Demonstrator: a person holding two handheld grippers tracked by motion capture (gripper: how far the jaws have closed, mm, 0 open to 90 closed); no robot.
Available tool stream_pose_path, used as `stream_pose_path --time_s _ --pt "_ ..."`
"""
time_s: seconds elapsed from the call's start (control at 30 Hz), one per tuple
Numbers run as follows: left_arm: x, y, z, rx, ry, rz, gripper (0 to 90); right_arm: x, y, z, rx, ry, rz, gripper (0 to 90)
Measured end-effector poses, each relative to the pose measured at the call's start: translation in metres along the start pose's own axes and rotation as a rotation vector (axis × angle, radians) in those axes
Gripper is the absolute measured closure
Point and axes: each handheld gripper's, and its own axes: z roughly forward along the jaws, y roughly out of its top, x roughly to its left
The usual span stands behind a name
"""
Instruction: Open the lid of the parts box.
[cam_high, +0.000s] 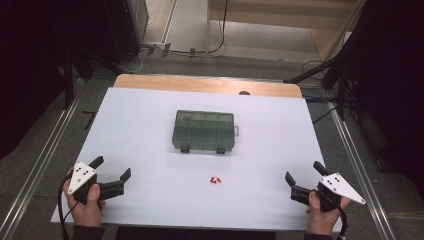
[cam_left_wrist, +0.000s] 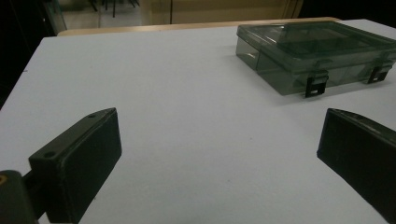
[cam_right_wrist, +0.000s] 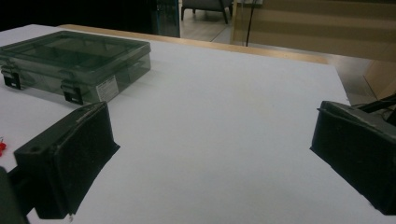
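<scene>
A smoky clear plastic compartment box (cam_high: 204, 131) lies shut in the middle of the white table (cam_high: 150, 115), its two black latches facing me. The same box (cam_left_wrist: 317, 51) sits at the upper right in the left gripper view, and the box (cam_right_wrist: 70, 65) fills the upper left in the right gripper view. Small red pieces (cam_high: 216, 179) lie in front of the box; a red bit (cam_right_wrist: 2, 146) peeks in at the left edge. My left gripper (cam_high: 112, 168) rests open at the near left, holding nothing. My right gripper (cam_high: 303, 172) rests open at the near right, also holding nothing.
A wooden strip (cam_high: 207, 84) runs along the far table edge, with a small dark spot (cam_high: 244, 93) on it. Metal rails (cam_high: 40, 165) flank the table on both sides. Cables and dark stands lie on the floor beyond.
</scene>
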Motion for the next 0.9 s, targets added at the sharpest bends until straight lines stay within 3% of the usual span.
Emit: stream_pose_path --time_s 0.33,0.73,0.9 --pt "-0.01 0.002 0.004 0.008 -0.027 0.025 0.0 0.003 0.005 0.004 -0.003 0.006 0.0 0.0" --pt "-0.021 0.009 0.01 -0.004 -0.061 0.02 0.0 0.022 0.015 0.012 0.011 0.037 -0.025 0.0" --pt "-0.025 0.012 0.013 0.001 -0.07 0.026 0.0 0.024 0.015 0.015 0.025 0.048 -0.008 0.0"
